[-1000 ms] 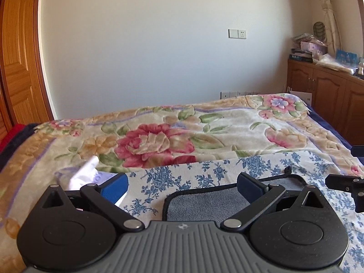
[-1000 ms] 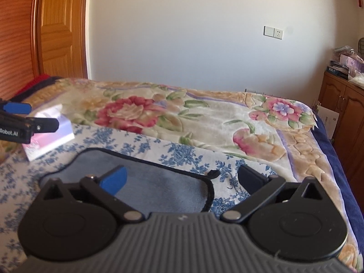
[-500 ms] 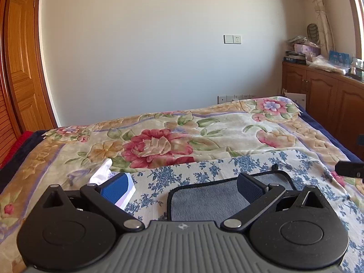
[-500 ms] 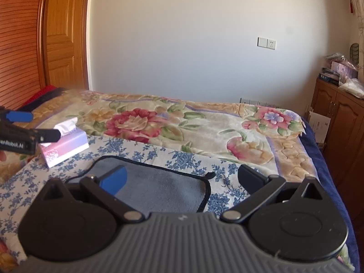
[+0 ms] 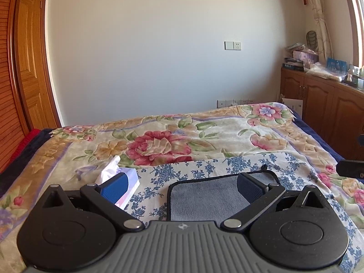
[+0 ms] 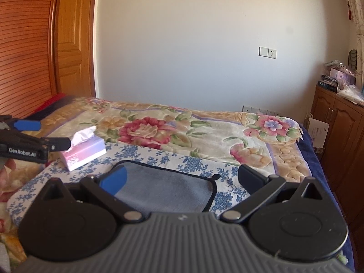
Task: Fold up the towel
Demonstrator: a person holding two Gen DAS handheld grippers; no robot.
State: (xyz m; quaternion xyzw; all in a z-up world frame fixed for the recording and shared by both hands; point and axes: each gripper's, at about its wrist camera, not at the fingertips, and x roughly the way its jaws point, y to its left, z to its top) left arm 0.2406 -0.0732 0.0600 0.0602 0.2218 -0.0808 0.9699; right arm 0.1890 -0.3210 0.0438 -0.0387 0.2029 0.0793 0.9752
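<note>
Pink tissue box (image 6: 85, 151) sits beside the grey towel (image 6: 168, 187).

- Both views have risen: the left hand-held gripper (image 5: 182, 187) and right hand-held gripper (image 6: 182, 179) sit higher above the grey black-edged towel (image 6: 166, 186).
- More of the pink tissue box (image 6: 85, 153) now shows.

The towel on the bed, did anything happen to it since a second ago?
No. The grey towel lies flat on the blue-flowered cloth as before, untouched. Both views now show more wall above the bed, so the left tool and right tool seem to have lifted or tilted up. Both remain open, holding nothing. The tissue box has not moved.
</note>
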